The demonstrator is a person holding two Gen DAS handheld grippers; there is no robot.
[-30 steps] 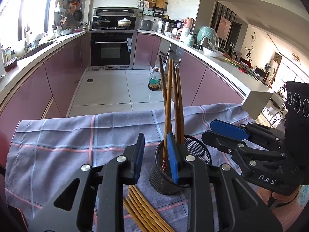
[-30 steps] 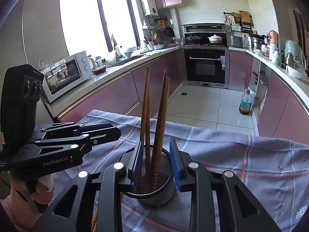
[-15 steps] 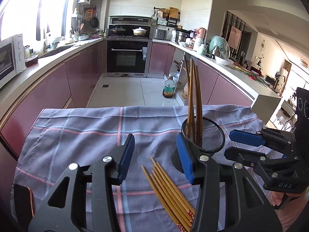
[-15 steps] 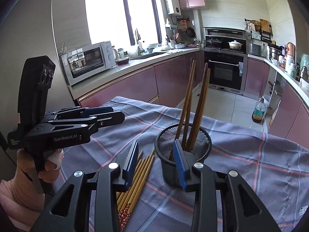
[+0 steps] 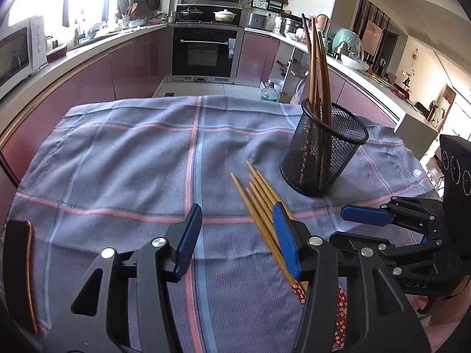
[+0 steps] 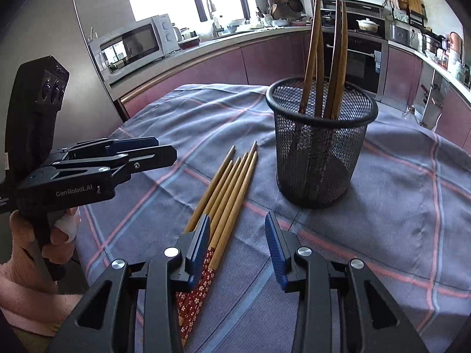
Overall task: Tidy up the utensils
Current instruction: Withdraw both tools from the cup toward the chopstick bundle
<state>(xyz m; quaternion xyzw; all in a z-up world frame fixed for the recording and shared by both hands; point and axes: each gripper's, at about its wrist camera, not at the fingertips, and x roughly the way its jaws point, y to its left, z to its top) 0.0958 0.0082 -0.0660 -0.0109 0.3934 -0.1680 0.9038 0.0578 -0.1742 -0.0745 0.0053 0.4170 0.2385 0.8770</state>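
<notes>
A black mesh cup [image 5: 323, 153] [image 6: 321, 153] stands upright on the checked cloth, with several brown chopsticks [image 5: 316, 58] [image 6: 312, 44] upright in it. Several loose bamboo chopsticks [image 5: 259, 194] [image 6: 232, 182] with red flowered ends lie side by side on the cloth in front of the cup. My left gripper [image 5: 237, 220] [image 6: 156, 153] hovers left of that bundle. Its jaws are opening and hold nothing. My right gripper [image 6: 238, 229] [image 5: 338, 225] is open above the bundle's near end, its left finger over the sticks, gripping nothing.
The grey-blue cloth [image 5: 117, 161] with pink stripes covers the table. A dark flat object [image 5: 17, 264] lies at its left edge. A person's hand [image 6: 29, 235] holds the left gripper's handle. Kitchen counters and a microwave [image 6: 132, 44] stand behind.
Both grippers have drawn back from the mesh cup and sunk toward the cloth, and their jaws have widened. The loose chopsticks have come into full view.
</notes>
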